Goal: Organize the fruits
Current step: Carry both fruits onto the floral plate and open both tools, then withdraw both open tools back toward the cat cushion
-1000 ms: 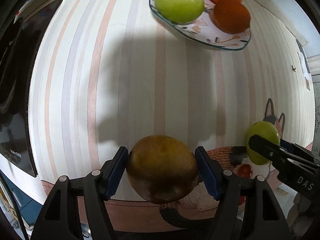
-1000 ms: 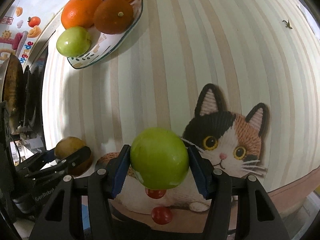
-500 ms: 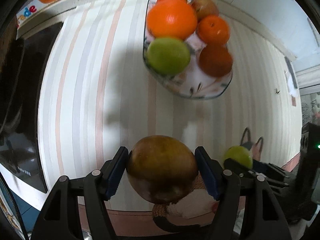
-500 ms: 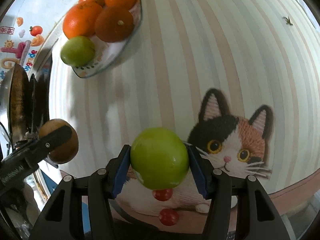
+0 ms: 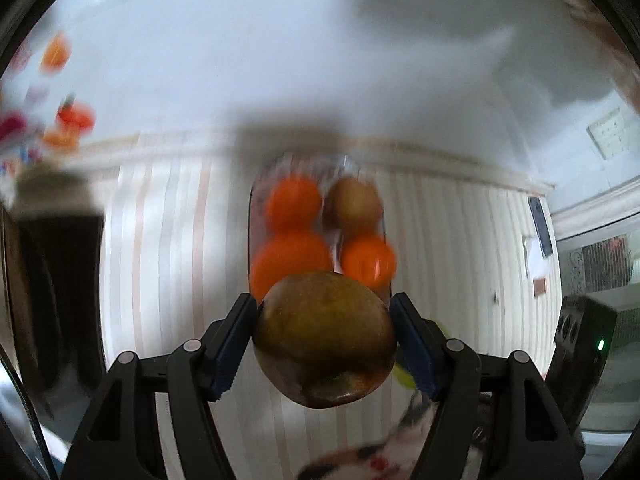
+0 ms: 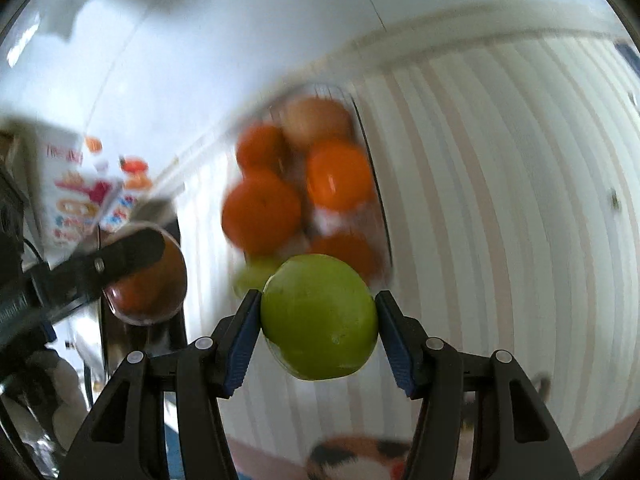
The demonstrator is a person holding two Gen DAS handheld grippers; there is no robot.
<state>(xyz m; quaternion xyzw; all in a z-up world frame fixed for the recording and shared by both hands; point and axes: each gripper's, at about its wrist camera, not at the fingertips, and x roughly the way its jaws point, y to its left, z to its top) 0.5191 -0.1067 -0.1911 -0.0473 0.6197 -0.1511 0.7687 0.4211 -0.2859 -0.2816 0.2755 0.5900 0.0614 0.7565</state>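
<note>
My left gripper (image 5: 324, 340) is shut on a brown-green apple (image 5: 325, 336) and holds it in the air, in front of the fruit plate (image 5: 256, 184). The plate holds several oranges (image 5: 294, 200) and a brownish fruit (image 5: 354, 202); the view is blurred. My right gripper (image 6: 318, 320) is shut on a green apple (image 6: 319, 316), also above the table and short of the plate (image 6: 372, 168). A second green apple (image 6: 252, 276) lies at the plate's near end. The left gripper and its apple (image 6: 148, 280) show at the left of the right wrist view.
The striped tablecloth (image 5: 460, 248) covers the table up to a white wall. A cat-pattern mat (image 6: 352, 456) lies at the near edge. A dark appliance (image 5: 52, 280) stands at the left. Colourful stickers (image 6: 76, 188) are on the wall at the left.
Both grippers have risen and tilted up, so the wall and the whole plate now fill the views. Each still holds its apple. The frames are blurred by motion.
</note>
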